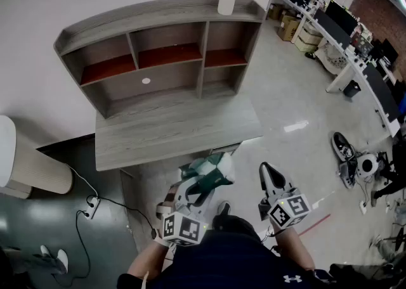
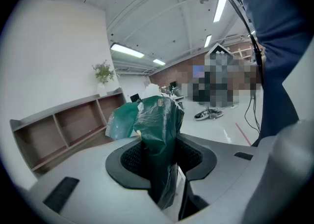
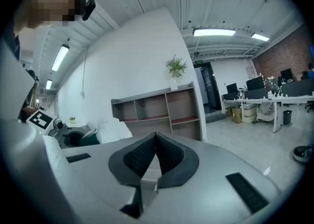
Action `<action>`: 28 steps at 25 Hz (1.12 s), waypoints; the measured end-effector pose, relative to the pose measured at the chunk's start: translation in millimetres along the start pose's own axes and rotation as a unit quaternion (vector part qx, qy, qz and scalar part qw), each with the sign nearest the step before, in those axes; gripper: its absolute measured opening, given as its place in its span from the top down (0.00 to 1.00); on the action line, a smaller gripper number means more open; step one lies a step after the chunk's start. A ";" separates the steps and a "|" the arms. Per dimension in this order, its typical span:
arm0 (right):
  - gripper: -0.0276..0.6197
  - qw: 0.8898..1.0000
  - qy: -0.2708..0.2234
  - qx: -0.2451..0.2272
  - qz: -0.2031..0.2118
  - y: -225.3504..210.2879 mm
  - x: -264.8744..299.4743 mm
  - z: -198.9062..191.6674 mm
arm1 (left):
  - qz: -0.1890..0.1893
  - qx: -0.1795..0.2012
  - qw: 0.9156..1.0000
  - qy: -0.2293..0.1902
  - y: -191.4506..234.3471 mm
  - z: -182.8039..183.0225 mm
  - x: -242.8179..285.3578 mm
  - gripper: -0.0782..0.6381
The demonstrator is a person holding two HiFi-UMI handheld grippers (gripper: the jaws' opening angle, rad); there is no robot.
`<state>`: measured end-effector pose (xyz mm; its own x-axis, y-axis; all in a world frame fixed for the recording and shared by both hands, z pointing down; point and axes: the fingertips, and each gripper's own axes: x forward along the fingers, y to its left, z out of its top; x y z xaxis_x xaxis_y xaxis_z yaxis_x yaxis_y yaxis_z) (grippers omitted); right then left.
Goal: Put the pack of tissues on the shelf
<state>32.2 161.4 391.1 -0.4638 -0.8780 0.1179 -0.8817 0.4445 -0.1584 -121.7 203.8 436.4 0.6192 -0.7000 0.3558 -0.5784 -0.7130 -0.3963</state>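
One slack end of the pack of tissues (image 2: 157, 120), clamped in the left tool (image 2: 162, 156), could slip short of the shelf (image 1: 158, 15); right tool (image 3: 156, 156) closed, empty.

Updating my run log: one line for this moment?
left hand-held gripper: shut on tissue pack | right hand-held gripper: shut, empty | shelf: no pack yet
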 end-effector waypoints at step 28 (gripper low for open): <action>0.94 0.998 -0.054 0.039 -0.004 -91.5 -113.7 6.3 | -0.006 0.065 0.997 0.031 -102.6 89.9 49.3 0.67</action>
<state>166.2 219.4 386.0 -0.4411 -0.8974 0.0147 -0.8741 0.4258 -0.2339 15.9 246.1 418.6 0.5900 -0.6950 0.4109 -0.4950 -0.7134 -0.4960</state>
